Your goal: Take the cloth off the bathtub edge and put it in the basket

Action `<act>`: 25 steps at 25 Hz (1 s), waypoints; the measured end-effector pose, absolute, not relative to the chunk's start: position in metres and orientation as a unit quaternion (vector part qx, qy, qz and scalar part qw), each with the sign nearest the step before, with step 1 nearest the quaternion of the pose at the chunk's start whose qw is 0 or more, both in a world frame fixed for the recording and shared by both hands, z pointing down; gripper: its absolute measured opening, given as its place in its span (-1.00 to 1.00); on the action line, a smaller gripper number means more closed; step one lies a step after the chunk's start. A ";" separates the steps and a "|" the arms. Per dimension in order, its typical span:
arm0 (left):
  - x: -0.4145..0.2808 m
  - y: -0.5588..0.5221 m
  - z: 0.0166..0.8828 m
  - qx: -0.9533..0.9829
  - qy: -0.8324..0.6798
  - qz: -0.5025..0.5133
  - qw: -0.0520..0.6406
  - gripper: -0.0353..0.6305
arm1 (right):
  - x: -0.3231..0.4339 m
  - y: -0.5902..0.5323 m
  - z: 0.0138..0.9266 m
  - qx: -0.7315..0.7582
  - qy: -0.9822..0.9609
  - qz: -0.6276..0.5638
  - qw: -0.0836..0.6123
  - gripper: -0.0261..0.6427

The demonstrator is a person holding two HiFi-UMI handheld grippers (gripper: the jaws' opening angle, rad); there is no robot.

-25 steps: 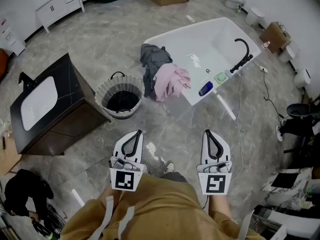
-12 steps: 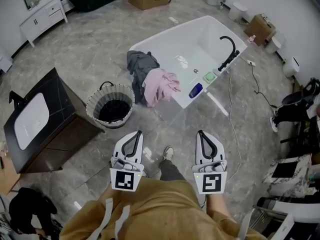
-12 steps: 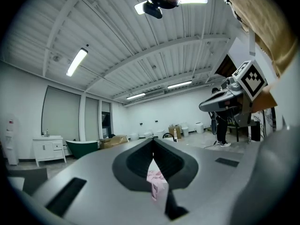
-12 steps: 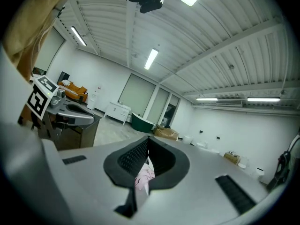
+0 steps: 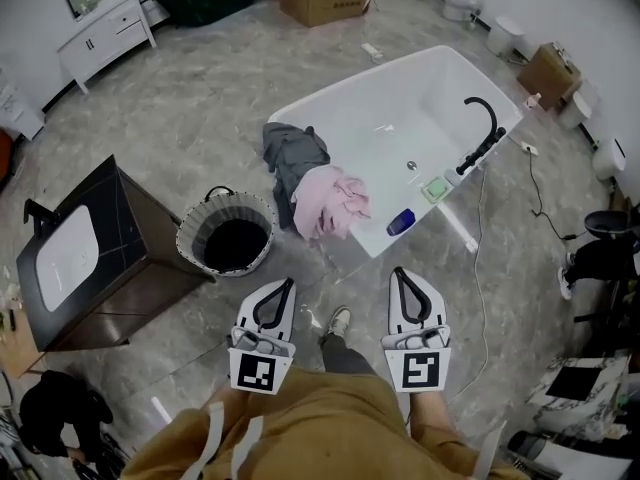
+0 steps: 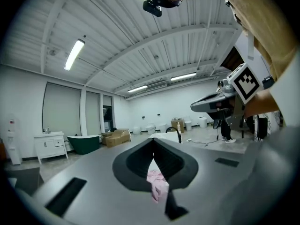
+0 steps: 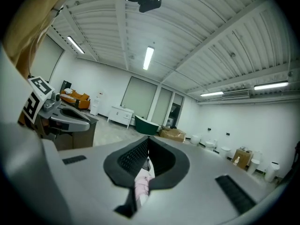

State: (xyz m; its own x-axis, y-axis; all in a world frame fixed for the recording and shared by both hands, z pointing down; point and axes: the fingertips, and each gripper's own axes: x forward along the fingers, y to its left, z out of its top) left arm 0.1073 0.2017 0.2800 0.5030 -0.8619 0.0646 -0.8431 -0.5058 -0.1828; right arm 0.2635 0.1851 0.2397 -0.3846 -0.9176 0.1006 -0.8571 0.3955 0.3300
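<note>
A pink cloth (image 5: 330,203) hangs over the near edge of the white bathtub (image 5: 400,108), and a grey cloth (image 5: 293,153) is draped next to it on the left. The round woven basket (image 5: 232,233) with a dark lining stands on the floor just left of the cloths. My left gripper (image 5: 288,283) and right gripper (image 5: 398,273) are held side by side in front of me, short of the tub, both shut with nothing in them. The left gripper view shows the pink cloth (image 6: 157,182) far off behind the closed jaws of the left gripper (image 6: 153,141). It also shows as the pink cloth (image 7: 142,182) behind the right gripper (image 7: 148,139).
A dark vanity (image 5: 120,258) with a white sink stands left of the basket. A black faucet (image 5: 485,133), a green soap (image 5: 437,188) and a blue bottle (image 5: 400,221) sit on the tub's right edge. A cable (image 5: 478,248) runs over the floor on the right. My shoe (image 5: 338,320) shows between the grippers.
The tub, cloths and basket have come nearer to both grippers as I moved toward them. Both grippers stay shut and side by side.
</note>
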 end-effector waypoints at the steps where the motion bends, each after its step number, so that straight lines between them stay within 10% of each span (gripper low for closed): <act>1: 0.114 0.190 0.280 -0.864 0.493 -0.078 0.067 -0.88 | 0.269 0.172 0.242 0.537 -0.826 -0.107 0.132 -0.90; 25: 0.170 0.035 0.288 -0.819 0.563 -0.104 0.034 -0.88 | 0.313 0.022 0.247 0.475 -0.871 -0.083 0.096 -0.90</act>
State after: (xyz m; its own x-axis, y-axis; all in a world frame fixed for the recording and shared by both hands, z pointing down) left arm 0.1699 0.0353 0.2879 0.3435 -0.9300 0.1308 -0.9157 -0.3626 -0.1732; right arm 0.3131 0.0222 0.2468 -0.5304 -0.8431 0.0887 -0.8112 0.5351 0.2356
